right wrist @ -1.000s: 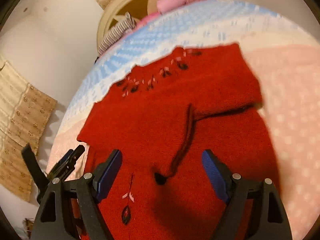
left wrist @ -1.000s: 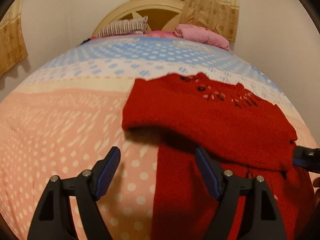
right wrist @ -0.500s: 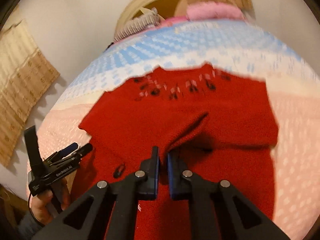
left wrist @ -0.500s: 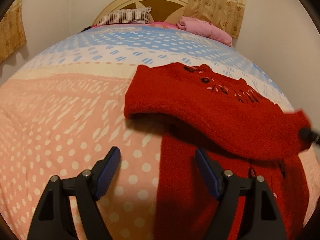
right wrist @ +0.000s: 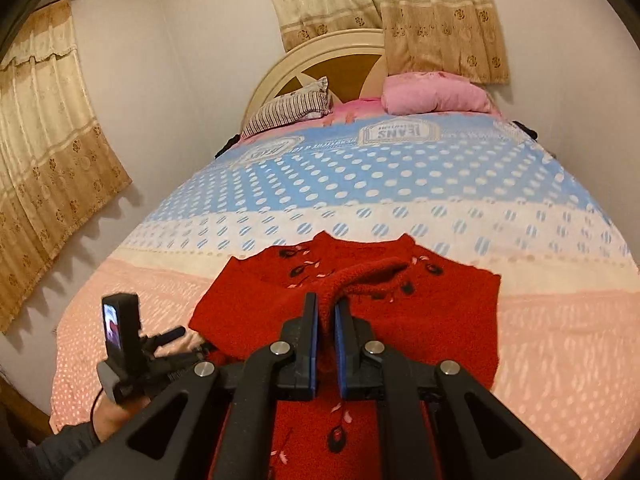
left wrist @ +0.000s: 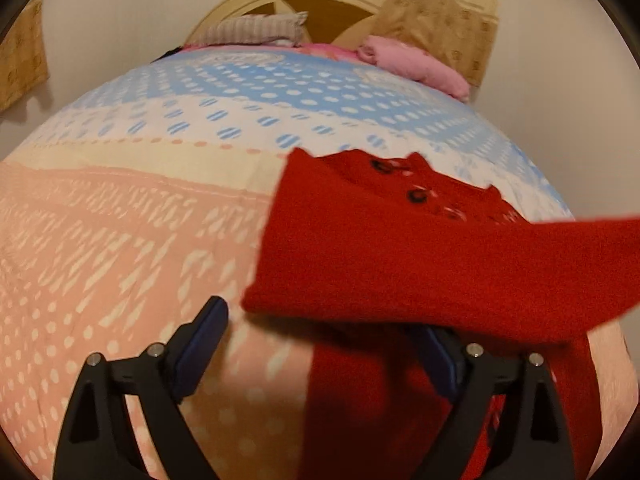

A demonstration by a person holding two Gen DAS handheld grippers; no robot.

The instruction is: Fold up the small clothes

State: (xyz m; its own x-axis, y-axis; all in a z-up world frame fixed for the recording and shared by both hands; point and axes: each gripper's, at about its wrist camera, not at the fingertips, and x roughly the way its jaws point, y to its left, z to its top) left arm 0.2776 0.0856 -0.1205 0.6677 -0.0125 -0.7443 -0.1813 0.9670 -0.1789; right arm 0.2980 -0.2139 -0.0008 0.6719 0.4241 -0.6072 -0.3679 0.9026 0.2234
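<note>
With the right gripper (right wrist: 326, 316) pinching the sweater's (right wrist: 432, 312) sleeve (right wrist: 360, 276) and the left gripper (left wrist: 320, 344) spread wide, carry the sleeve flat across.

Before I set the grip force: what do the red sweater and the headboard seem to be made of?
The red sweater looks like thick knitted wool or acrylic, matte and fuzzy; the pinched fold in the right gripper shows a nubby pile. Which fibre, I cannot tell. The headboard looks like cream-painted wood around brown panels, smooth with a slight sheen, though moulded board is possible.
</note>
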